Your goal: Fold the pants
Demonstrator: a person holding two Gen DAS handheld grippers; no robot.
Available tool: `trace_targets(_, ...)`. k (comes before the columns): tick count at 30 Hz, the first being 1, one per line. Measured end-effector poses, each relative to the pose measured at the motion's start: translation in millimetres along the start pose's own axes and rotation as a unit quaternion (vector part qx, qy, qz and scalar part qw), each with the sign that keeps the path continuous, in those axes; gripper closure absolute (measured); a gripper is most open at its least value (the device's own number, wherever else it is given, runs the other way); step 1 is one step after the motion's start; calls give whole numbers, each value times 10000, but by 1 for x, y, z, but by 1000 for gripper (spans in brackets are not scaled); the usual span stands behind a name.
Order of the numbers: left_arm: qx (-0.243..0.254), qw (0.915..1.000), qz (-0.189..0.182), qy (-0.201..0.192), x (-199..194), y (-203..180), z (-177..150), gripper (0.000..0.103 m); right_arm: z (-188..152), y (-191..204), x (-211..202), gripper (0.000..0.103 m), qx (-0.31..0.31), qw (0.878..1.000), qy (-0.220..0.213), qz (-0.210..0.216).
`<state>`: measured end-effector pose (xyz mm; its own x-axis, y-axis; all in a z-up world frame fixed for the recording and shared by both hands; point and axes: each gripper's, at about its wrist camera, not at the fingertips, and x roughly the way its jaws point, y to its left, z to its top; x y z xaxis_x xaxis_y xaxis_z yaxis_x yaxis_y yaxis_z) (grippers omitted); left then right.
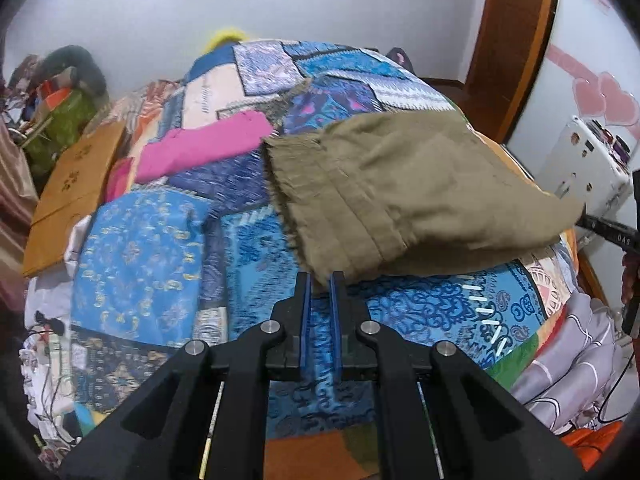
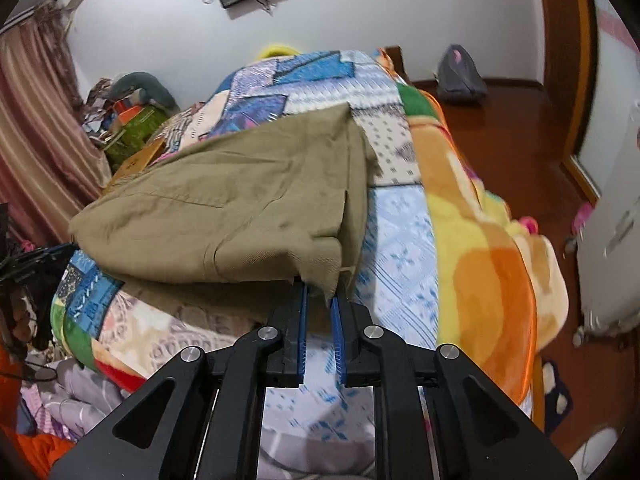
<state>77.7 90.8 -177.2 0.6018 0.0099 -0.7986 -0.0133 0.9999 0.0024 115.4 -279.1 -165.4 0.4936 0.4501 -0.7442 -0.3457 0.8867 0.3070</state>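
The olive-khaki pants [image 1: 404,196] lie partly folded on a bed with a blue patchwork cover [image 1: 168,240]. My left gripper [image 1: 320,280] is shut on the near corner of the frayed hem end and holds it just above the cover. In the right wrist view the pants [image 2: 240,208] show as a folded stack. My right gripper [image 2: 322,294] is shut on their near right corner, which hangs between the blue pads. The right gripper's black body also shows at the right edge of the left wrist view [image 1: 612,232].
A pink folded cloth [image 1: 204,148] and a brown paper bag [image 1: 72,192] lie on the bed's left. An orange-yellow blanket [image 2: 488,248] drapes the bed's right edge. Clutter piles by the curtain [image 2: 36,128]. A white appliance [image 1: 580,164] stands to the right. Wooden floor [image 2: 512,128] lies beyond.
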Motion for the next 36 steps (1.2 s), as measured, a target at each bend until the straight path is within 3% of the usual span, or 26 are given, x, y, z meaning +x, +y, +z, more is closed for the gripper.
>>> trace_targets(7, -141, 9994, 97, -314, -24, 10, 17, 95, -3, -6, -22, 91, -14, 9992, -142, -386)
trace_targets(12, -161, 9989, -108, -422, -18, -4, 34, 95, 5, 7, -34, 86, 65, 9994, -328, -53)
trace_targets(17, -62, 9993, -279, -260, 7, -26, 41, 95, 16, 44, -14, 86, -333, 9985, -301, 329)
trace_targets(22, -113, 9997, -199, -24, 39, -32, 36, 94, 12, 58, 36, 86, -501, 9978, 147, 414)
trace_targets(25, -223, 9996, -145, 125, 59, -25, 28, 86, 2, 54, 60, 86, -387, 9974, 374, 481)
trace_targets(27, -272, 9995, -73, 107, 62, -21, 28, 77, 4, 51, 59, 86, -304, 9971, 411, 561)
trace_targets(30, -412, 9987, -213, 191, 58, -13, 36, 77, 14, 51, 51, 86, -439, 9973, 406, 424)
trace_targets(36, -617, 9980, -57, -130, 40, 13, 64, 76, 43, 42, 36, 86, -624, 9978, 139, 187)
